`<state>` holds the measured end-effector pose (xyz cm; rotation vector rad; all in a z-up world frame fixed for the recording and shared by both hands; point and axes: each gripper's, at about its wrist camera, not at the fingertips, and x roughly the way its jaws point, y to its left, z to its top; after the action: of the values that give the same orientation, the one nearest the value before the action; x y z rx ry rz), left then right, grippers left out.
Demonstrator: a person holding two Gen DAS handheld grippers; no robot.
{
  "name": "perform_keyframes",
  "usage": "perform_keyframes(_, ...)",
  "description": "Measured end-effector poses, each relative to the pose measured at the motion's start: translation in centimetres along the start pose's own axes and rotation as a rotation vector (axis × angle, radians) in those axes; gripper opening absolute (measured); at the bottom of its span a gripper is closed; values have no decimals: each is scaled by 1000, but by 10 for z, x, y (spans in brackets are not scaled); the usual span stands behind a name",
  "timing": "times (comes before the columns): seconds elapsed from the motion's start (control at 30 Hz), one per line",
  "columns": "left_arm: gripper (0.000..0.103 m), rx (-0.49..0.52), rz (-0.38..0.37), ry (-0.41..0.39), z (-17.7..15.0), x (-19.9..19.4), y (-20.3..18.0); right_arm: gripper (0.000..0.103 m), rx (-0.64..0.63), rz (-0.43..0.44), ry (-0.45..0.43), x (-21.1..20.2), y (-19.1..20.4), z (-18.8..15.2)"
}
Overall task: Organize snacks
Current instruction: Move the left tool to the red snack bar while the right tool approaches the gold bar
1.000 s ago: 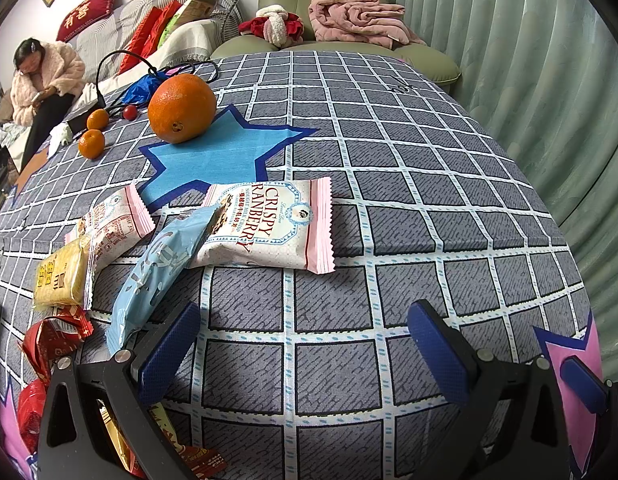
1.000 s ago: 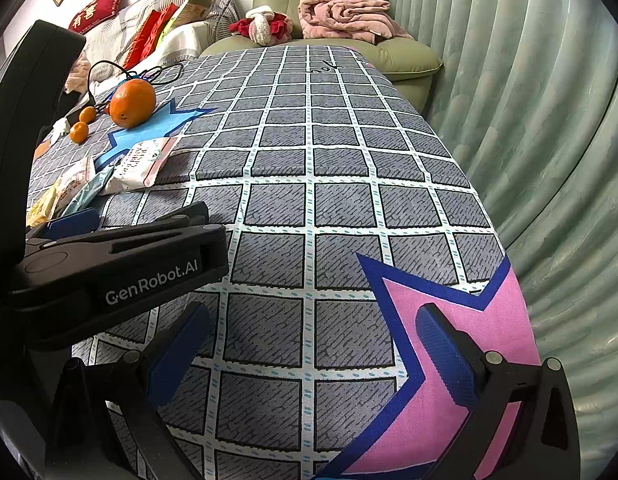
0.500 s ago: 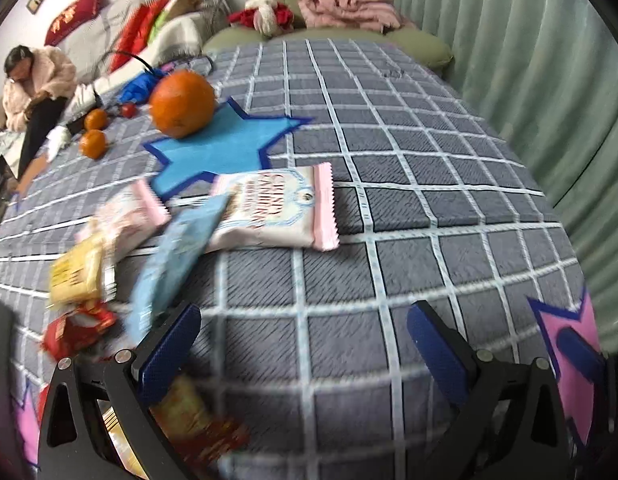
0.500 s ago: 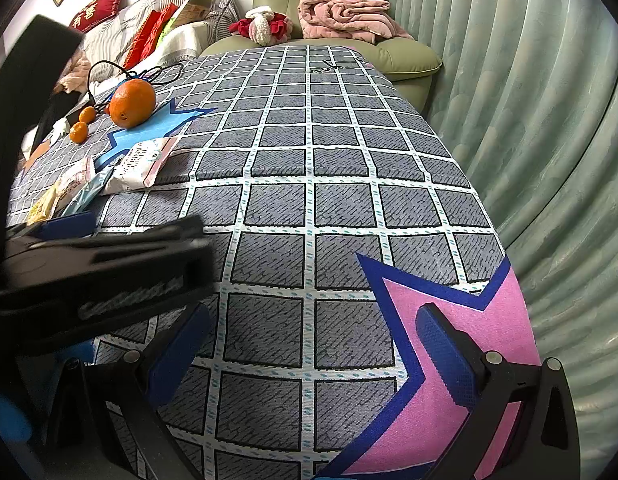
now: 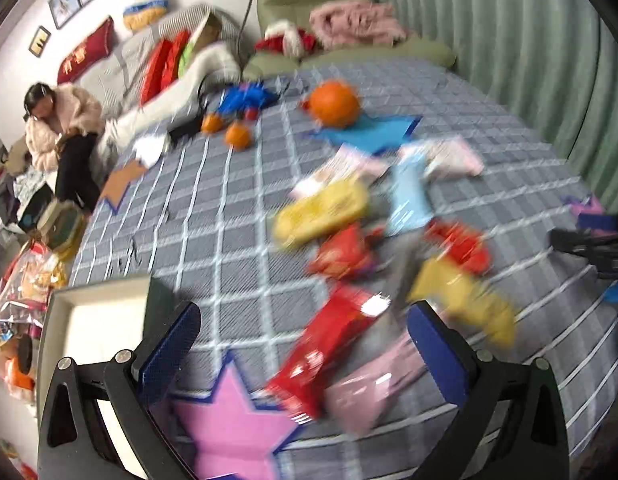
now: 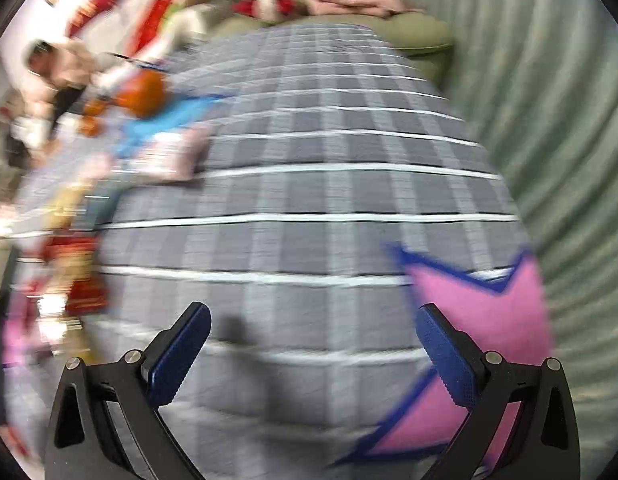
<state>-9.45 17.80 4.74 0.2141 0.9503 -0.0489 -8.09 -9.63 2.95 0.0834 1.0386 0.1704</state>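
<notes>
Several snack packets lie scattered on the grey checked tablecloth (image 5: 229, 216), blurred by motion. In the left wrist view I see a long red packet (image 5: 329, 344), a pink packet (image 5: 373, 392), yellow packets (image 5: 325, 212), a light blue packet (image 5: 409, 196) and small red packets (image 5: 341, 252). My left gripper (image 5: 305, 344) is open and empty, just above the red packet. A white box (image 5: 97, 320) sits at the table's left edge beside the left finger. My right gripper (image 6: 313, 344) is open and empty over bare cloth; the snacks (image 6: 77, 264) lie to its left.
A large orange (image 5: 335, 104) rests on a blue star patch, with small tangerines (image 5: 237, 136) behind. Pink star patches (image 5: 229, 428) (image 6: 481, 320) mark the cloth. A person sits at the far left (image 5: 57, 128). A green curtain (image 6: 549, 120) hangs at the right.
Both grippers have swung fast to the left and both views are blurred. The left wrist view now takes in the whole snack pile and the white box. Both grippers stay open.
</notes>
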Motion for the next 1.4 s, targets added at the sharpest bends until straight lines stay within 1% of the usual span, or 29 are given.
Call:
perform_keyframes(0.03,103,-1,-20,24,-4,4,5,103,-67,51,2,-4,23,-1)
perform_keyframes(0.07,103,-1,-44,41,-6,9,8,103,-125,77,11,-5,41,-3)
perform_keyframes(0.1,103,0,-50,50,-7,13,9,103,-156,87,18,-3,51,-3)
perform_keyframes(0.2,103,16,-67,88,-10,26,8,103,-283,102,57,8,97,-5)
perform_keyframes(0.33,103,26,-101,120,-9,42,2,103,-307,130,97,25,119,0)
perform_keyframes(0.4,99,6,-131,131,-7,46,2,102,-317,105,115,30,125,2)
perform_keyframes(0.43,91,-9,-149,136,-7,46,3,89,-322,92,124,32,127,1)
perform_keyframes(0.47,78,-29,-181,141,-6,45,4,76,-321,93,145,37,129,0)
perform_keyframes(0.5,70,-43,-196,142,-6,44,5,64,-329,67,127,36,130,-1)
perform_keyframes(0.53,47,-52,-175,133,-7,41,5,47,-327,67,130,34,129,-2)
perform_keyframes(0.57,26,-49,-155,130,-6,38,4,39,-322,69,124,29,130,-5)
perform_keyframes(0.6,24,-52,-146,133,-8,37,4,32,-307,79,132,27,127,-6)
perform_keyframes(0.67,24,-105,-137,156,-15,31,9,32,-263,95,131,18,118,-12)
perform_keyframes(0.73,24,-151,-146,164,-29,22,14,32,-237,89,122,4,107,-23)
perform_keyframes(0.83,24,-169,-144,155,-49,9,15,32,-193,83,143,-10,92,-37)
perform_keyframes(0.9,29,-162,-127,144,-58,2,14,32,-166,83,160,-19,83,-48)
perform_keyframes(0.93,39,-153,-117,139,-61,0,13,32,-155,96,173,-23,79,-55)
perform_keyframes(0.97,58,-138,-93,135,-62,0,10,34,-149,102,180,-24,77,-57)
perform_keyframes(1.0,66,-136,-76,134,-63,0,9,51,-145,102,184,-24,76,-59)
perform_keyframes(1.03,74,-139,-56,130,-64,1,10,81,-147,82,183,-24,76,-60)
perform_keyframes(1.07,77,-145,-54,128,-64,2,10,88,-150,66,172,-24,77,-59)
perform_keyframes(1.13,79,-163,-64,129,-65,4,13,89,-170,47,152,-26,81,-55)
perform_keyframes(1.23,81,-185,-75,135,-62,7,15,89,-186,29,149,-19,87,-47)
perform_keyframes(1.33,82,-184,-72,140,-61,8,15,89,-192,14,170,-6,91,-40)
perform_keyframes(1.4,82,-185,-69,144,-61,9,14,89,-191,4,200,5,92,-40)
